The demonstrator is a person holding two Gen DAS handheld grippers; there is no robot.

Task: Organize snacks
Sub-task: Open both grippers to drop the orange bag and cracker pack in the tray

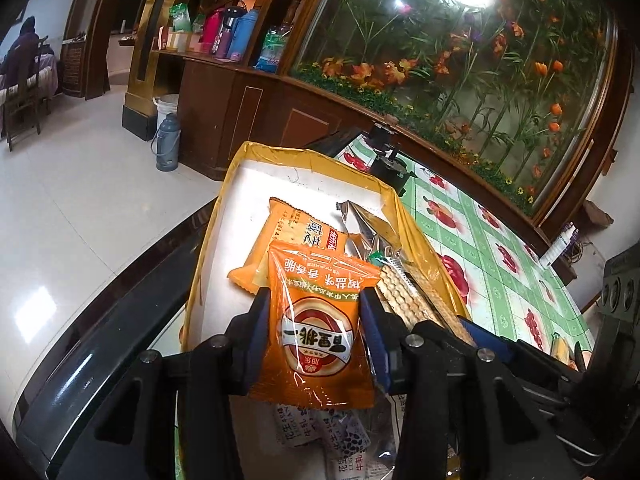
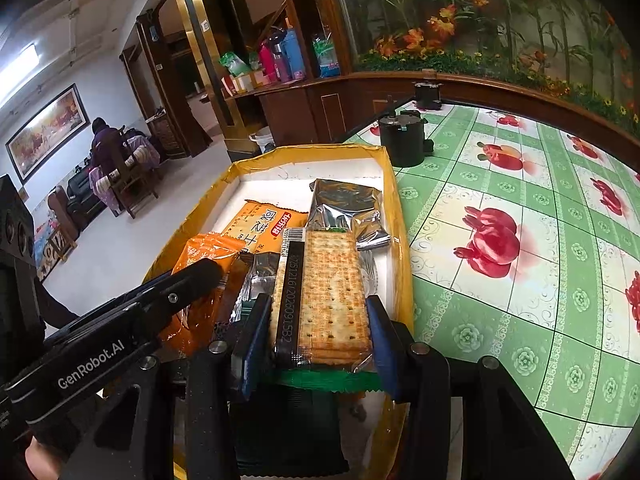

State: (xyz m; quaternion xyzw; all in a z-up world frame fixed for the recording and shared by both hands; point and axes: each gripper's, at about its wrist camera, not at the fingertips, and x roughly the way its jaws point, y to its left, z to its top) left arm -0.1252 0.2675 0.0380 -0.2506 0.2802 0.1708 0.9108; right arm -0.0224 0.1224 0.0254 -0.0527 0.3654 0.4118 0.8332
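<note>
Orange foil filled the left wrist view: the left tool (image 1: pixel 316 322) was clamped on a small orange snack packet (image 1: pixel 320 320), its blue-padded fingers (image 1: pixel 260 320) pressing the packet's two sides and holding it above the box (image 1: pixel 240 172). That box, a shallow white tray with yellow taped walls, sat at the edge of the desk (image 1: pixel 500 248), which wore a green checked cloth printed with red fruit. Inside the box, beyond the held packet, lay a larger orange biscuit bag (image 1: pixel 296 232) and, to its right, a crumpled silver wrapper (image 1: pixel 368 224). Small white candy sachets (image 1: pixel 340 436) lay on the box floor beneath the packet.

From the right wrist view, the right tool (image 2: pixel 320 328) gripped a long clear sleeve of crackers (image 2: pixel 332 296), a black printed strip running along the sleeve's left side and a green crimped end showing near the camera. The sleeve hung over the right half of the box (image 2: pixel 396 216). The left tool (image 2: pixel 192 276) reached in from the left with the orange snack packet (image 2: pixel 208 252) in its grip, just beside the crackers. Farther in lay the orange biscuit bag (image 2: pixel 264 224) and the silver wrapper (image 2: pixel 344 208), touching each other. A black cylindrical device (image 2: pixel 402 140) stood on the desk (image 2: pixel 520 320) past the box's far corner
</note>
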